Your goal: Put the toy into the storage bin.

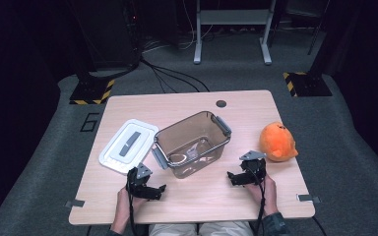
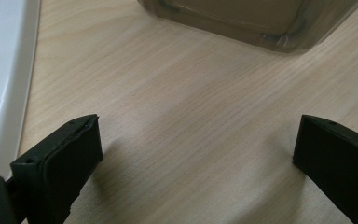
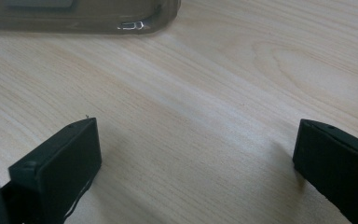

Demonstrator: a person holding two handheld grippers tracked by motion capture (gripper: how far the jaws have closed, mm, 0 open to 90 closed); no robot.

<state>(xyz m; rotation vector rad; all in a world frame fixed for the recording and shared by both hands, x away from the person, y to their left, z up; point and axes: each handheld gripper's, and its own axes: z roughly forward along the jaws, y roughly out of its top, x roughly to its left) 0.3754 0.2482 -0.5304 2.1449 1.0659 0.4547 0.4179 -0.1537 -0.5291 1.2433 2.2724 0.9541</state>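
Both my grippers rest spread wide beside the bin.
My left gripper [image 1: 158, 189] and right gripper [image 1: 232, 177] flank the smoky translucent plastic bin [image 1: 192, 142], empty-jawed on pale woodgrain table [image 1: 187, 201].

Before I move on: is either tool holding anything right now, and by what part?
Nothing is held. The left tool and right tool are both open over bare table, near the brown bin.
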